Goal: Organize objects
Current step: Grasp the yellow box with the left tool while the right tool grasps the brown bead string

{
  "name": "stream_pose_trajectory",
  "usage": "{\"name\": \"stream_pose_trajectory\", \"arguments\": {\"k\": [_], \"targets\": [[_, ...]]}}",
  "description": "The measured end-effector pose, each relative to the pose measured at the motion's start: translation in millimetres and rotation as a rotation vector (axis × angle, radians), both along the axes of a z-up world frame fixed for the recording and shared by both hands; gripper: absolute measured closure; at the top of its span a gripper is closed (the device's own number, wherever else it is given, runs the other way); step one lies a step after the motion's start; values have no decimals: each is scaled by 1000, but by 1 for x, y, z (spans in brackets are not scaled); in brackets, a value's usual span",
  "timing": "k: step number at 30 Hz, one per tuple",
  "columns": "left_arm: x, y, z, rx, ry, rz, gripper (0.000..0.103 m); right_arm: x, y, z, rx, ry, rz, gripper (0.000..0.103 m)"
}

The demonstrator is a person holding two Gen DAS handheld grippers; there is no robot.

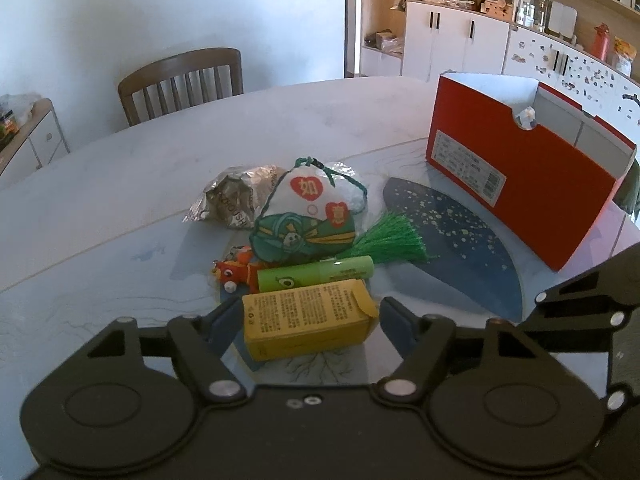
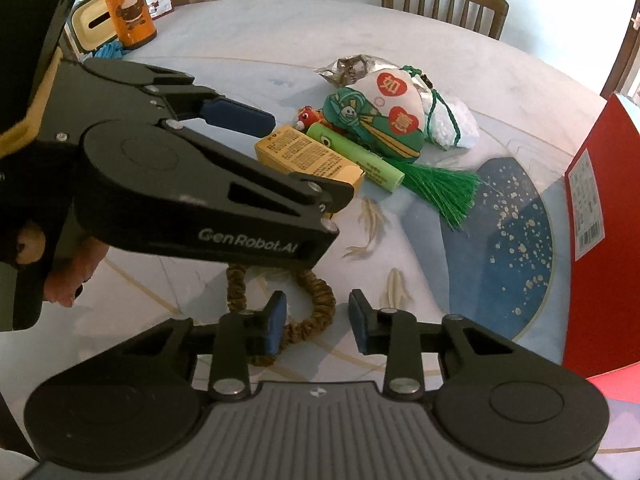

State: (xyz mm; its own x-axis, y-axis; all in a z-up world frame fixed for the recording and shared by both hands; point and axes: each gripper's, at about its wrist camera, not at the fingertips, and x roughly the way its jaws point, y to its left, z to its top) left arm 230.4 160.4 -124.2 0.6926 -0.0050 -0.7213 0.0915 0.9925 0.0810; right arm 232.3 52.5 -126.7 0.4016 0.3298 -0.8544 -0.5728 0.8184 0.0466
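A yellow carton (image 1: 308,320) (image 2: 308,152) lies on the table between the fingers of my left gripper (image 1: 310,320) (image 2: 308,158). That gripper is open wide, one pad on each side of the carton. Just beyond the carton lie a green tube (image 1: 316,274) (image 2: 356,156), an orange fish toy (image 1: 230,272), a white-and-green sachet (image 1: 308,220) (image 2: 376,124) with a green tassel, and a foil wrapper (image 1: 232,200). An open red box (image 1: 520,184) (image 2: 604,220) stands to the right. My right gripper (image 2: 318,328) is open low over a brown hair tie (image 2: 326,300).
The table (image 1: 120,200) is round and pale, with a dark blue patch. A wooden chair (image 1: 184,80) stands at its far side. An orange bottle (image 2: 128,12) and a tissue box (image 2: 90,20) stand at the table's far left in the right wrist view. A hand (image 2: 76,268) holds the left gripper.
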Motion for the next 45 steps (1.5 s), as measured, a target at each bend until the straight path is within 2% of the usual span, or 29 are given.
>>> {"name": "stream_pose_trajectory", "arguments": {"k": [2,7,9,15,16,20,30,37,45], "targets": [[-1,-1,1,20,-4,20,13,0,0,0,-1,-1,3,71],[1,-3,-2,17,-2,28,10,0,1,0,3,2,2,73],[4,-4,-6,15,12,30,10,-1,1,0,4,3,2,77],[9,-1,-15,7,46,65,23,-5,0,0,-4,-1,3,85],[9,-1,-16,2,50,63,29,-5,-1,-1,-4,-1,0,86],[6,1,-15,-4,48,75,33,-7,-6,1,10,-3,-14,92],[-12,6,0,-63,71,121,34,-18,-29,27,106,-20,-50,94],[-28,-2,32,-116,35,120,34,-20,-57,63,171,-56,-86,94],[-33,-19,67,-124,0,124,33,-16,-99,106,222,-108,-132,94]]}}
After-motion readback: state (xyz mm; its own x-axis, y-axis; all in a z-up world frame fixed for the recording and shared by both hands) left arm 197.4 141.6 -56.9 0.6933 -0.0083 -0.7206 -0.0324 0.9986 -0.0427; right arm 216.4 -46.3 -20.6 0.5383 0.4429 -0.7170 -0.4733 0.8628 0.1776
